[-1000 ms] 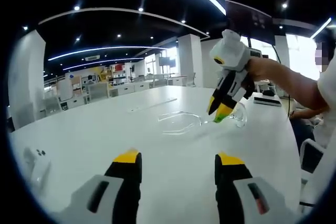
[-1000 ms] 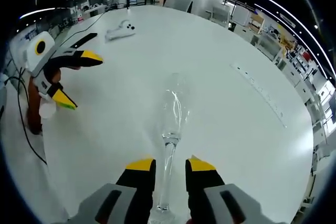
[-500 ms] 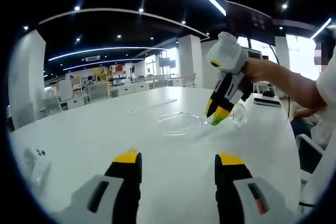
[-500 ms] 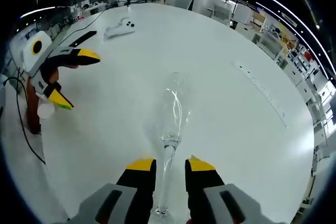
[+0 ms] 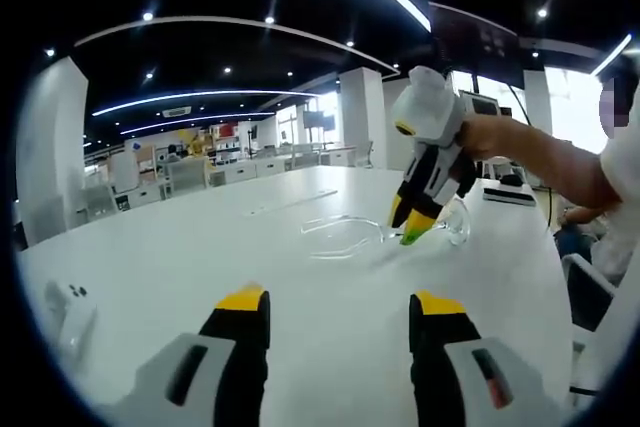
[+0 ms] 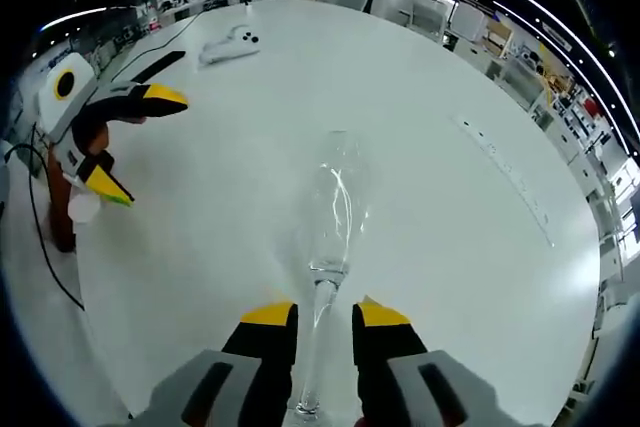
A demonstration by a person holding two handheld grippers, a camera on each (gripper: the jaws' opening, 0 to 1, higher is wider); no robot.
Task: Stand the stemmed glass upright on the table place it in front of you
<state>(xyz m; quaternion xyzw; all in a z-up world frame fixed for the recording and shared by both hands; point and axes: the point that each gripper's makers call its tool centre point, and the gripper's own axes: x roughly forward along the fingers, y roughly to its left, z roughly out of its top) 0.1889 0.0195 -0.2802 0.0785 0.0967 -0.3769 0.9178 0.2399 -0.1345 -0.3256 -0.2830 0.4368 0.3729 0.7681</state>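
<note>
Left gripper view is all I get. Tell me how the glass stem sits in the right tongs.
Observer: The stem runs down the middle between the right tongs, with a gap on each side. The jaws are not pinching it.
Operator: Now give me which way the glass points.
Observer: The glass lies on the table with its bowl pointing straight away from the tongs and its foot back between the jaw bases.
</note>
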